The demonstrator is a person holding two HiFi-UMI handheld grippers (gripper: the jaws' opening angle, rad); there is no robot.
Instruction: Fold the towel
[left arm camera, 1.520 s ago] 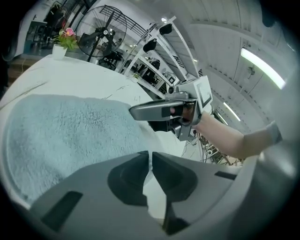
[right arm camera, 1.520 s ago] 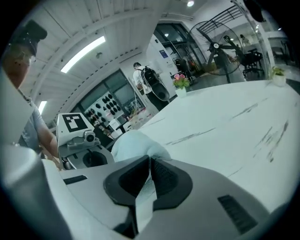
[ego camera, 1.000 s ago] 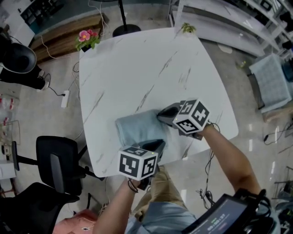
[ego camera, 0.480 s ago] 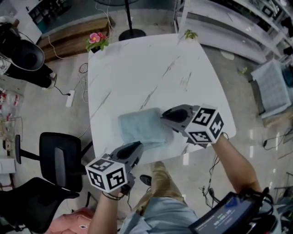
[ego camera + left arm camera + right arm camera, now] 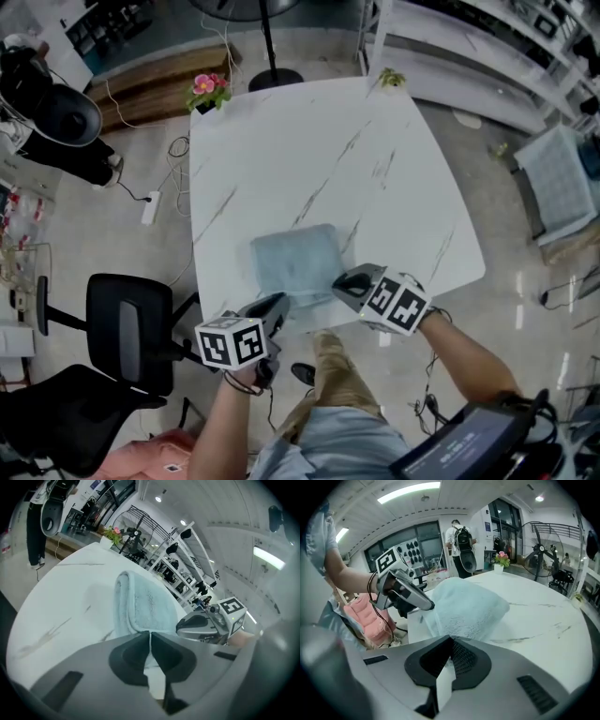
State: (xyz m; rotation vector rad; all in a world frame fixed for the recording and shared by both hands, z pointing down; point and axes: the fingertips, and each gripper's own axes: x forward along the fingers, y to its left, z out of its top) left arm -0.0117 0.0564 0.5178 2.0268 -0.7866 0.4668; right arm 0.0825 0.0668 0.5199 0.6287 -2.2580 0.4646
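- The white marble-look table (image 5: 281, 150) fills the middle of the head view. Its near edge runs just in front of the person.
- A black office chair (image 5: 127, 328) stands on the floor off the table's near left corner.
- The towel (image 5: 298, 262) is pale blue-grey and lies flat on the near part of the table as a folded, roughly rectangular pad. Its thick rolled fold runs along the left side. Neither pair of tongs has hold of it.
- The left gripper (image 5: 278, 302) is at the towel's near left corner and points up the table along that folded edge. Its jaws have just been closing and are now pressed together with nothing between them. In the left gripper view the towel starts right beyond the tips. Whether the tips touch the cloth cannot be told.
- The right gripper (image 5: 339, 284) is at the towel's near right corner and points inward toward the cloth. Its jaws have also just been closing and now meet tip to tip, with nothing between them. In the right gripper view the towel bulks up just past them.
- The towel's near edge lies between the two grippers, which are apart from each other.
- A pot of pink flowers (image 5: 210, 89) sits at the table's far left corner, well away from the towel.
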